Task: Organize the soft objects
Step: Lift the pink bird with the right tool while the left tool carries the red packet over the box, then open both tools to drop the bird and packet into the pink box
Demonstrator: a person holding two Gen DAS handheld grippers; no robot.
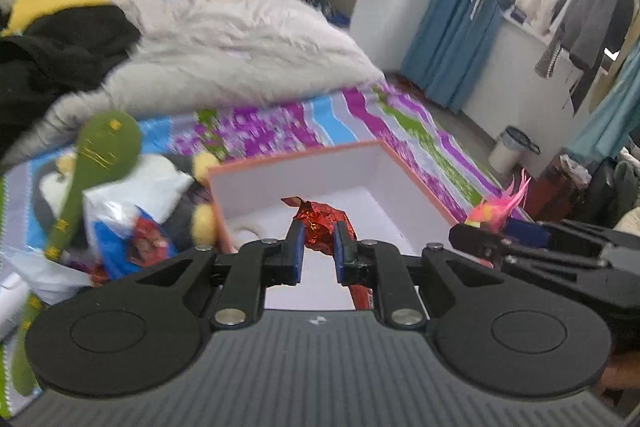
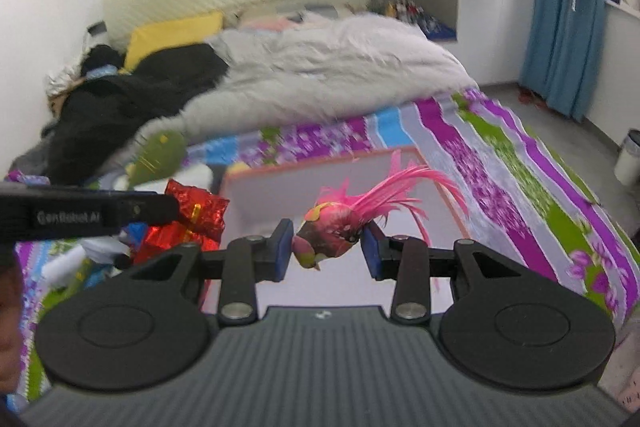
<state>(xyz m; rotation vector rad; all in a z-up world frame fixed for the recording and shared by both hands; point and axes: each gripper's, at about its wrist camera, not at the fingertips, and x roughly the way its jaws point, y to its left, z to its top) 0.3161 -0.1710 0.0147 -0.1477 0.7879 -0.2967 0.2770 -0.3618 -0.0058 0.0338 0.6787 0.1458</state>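
Bed blurred; left gripper hides foil toy's lower part.

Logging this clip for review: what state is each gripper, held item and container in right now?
left gripper: shut on red foil ornament, held over the box.
right gripper: shut on pink feathered bird, held over the box.
box: open, no lid on it, white inside.
green felt toy: lying on the pile left of the box, blurred.
grey duvet: rumpled on the bed.
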